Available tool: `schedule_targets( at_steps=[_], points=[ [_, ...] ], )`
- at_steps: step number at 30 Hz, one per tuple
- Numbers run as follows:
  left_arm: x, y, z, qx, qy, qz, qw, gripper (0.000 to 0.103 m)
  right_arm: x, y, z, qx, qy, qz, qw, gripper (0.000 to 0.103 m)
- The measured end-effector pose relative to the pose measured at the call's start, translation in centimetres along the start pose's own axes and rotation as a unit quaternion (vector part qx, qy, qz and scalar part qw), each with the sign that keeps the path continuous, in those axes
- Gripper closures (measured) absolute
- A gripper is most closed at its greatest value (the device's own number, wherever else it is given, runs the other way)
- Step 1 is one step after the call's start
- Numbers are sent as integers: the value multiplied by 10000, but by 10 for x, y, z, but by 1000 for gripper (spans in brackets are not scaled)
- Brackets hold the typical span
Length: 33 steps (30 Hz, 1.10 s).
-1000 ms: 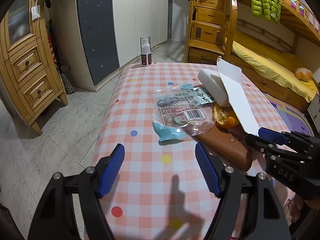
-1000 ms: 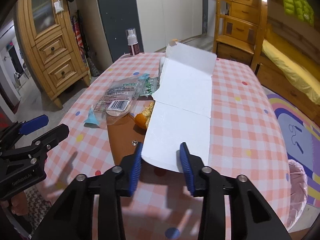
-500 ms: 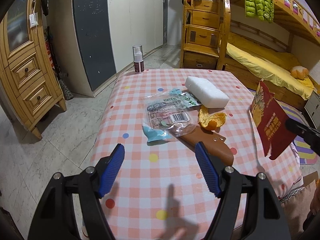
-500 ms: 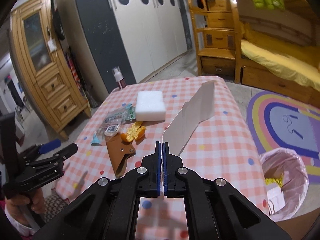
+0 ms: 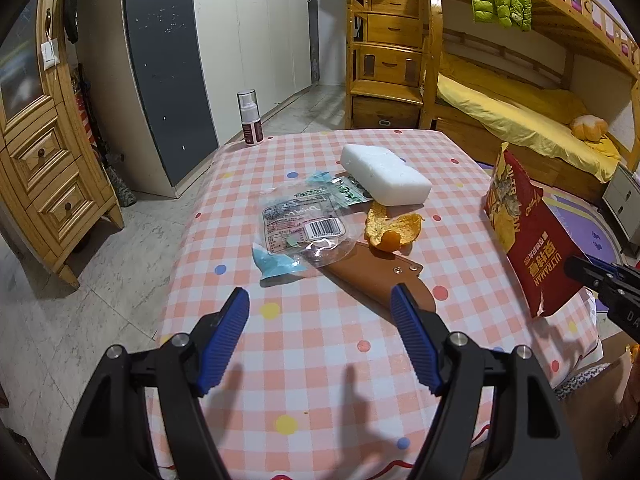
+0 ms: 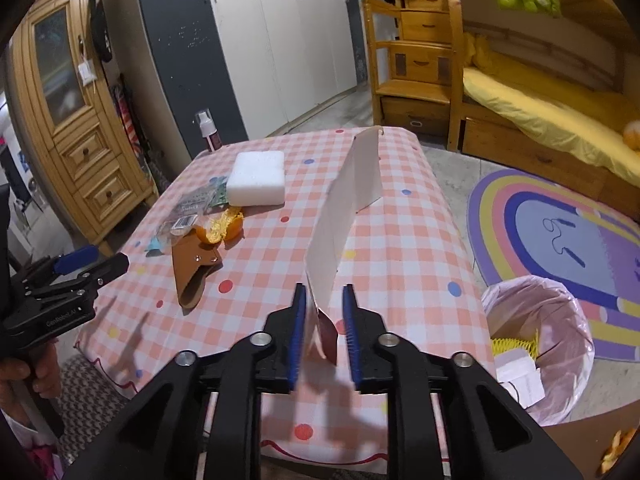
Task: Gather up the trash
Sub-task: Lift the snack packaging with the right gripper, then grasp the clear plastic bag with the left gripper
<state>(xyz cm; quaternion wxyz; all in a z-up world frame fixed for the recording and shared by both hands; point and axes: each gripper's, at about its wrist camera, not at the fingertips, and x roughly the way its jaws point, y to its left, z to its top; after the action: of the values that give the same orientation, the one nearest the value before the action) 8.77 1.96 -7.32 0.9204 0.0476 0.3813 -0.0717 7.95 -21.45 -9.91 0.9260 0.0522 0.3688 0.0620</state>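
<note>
Nearest the right wrist camera, we found the right gripper (image 6: 324,312) with its jaws opening and the lower edge of the flattened red carton (image 6: 347,208) standing upright between them; the pads no longer pressed on the card, though its corner sat very close to the left pad. Below and to the right of that gripper, the bin lined with a pink bag (image 6: 538,356) stood on the floor beside the table (image 6: 400,240). Across from it, we held the left gripper (image 5: 320,320) above the near part of the checked cloth with its jaws spread wide and nothing between them. Just beyond its right finger lay the brown leather sheath (image 5: 380,276), with the orange peel (image 5: 392,230) touching its far end. Left of the peel lay the clear plastic wrapper (image 5: 304,226) over a blue scrap (image 5: 276,264). Farther back rested the white foam block (image 5: 384,174), and at the far edge of the table stood the spray bottle (image 5: 249,118).
</note>
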Motion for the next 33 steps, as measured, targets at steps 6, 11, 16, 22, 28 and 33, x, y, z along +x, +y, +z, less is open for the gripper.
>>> schedule_targets(
  at_steps=[6, 11, 16, 22, 28, 33],
  points=[
    [4, 8, -2, -97, 74, 53, 9999, 32, 12, 9, 4, -235, 22, -204, 9995, 76],
    [11, 21, -4, -233, 136, 114, 9996, 32, 20, 22, 7, -591, 6, -513, 9969, 98],
    [21, 33, -3, -331, 218, 153, 9991, 32, 9, 32, 13, -793, -354, -486, 9950, 102],
    [42, 41, 3, -436, 370, 81, 9983, 32, 8, 34, 20, -790, -420, -247, 9957, 102],
    [50, 31, 20, -300, 302, -25, 9991, 32, 13, 30, 23, -664, -385, -208, 9968, 102],
    [61, 1, 34, 179, 225, -70, 9996, 30, 14, 25, 26, -567, -393, -198, 9974, 102]
  ],
)
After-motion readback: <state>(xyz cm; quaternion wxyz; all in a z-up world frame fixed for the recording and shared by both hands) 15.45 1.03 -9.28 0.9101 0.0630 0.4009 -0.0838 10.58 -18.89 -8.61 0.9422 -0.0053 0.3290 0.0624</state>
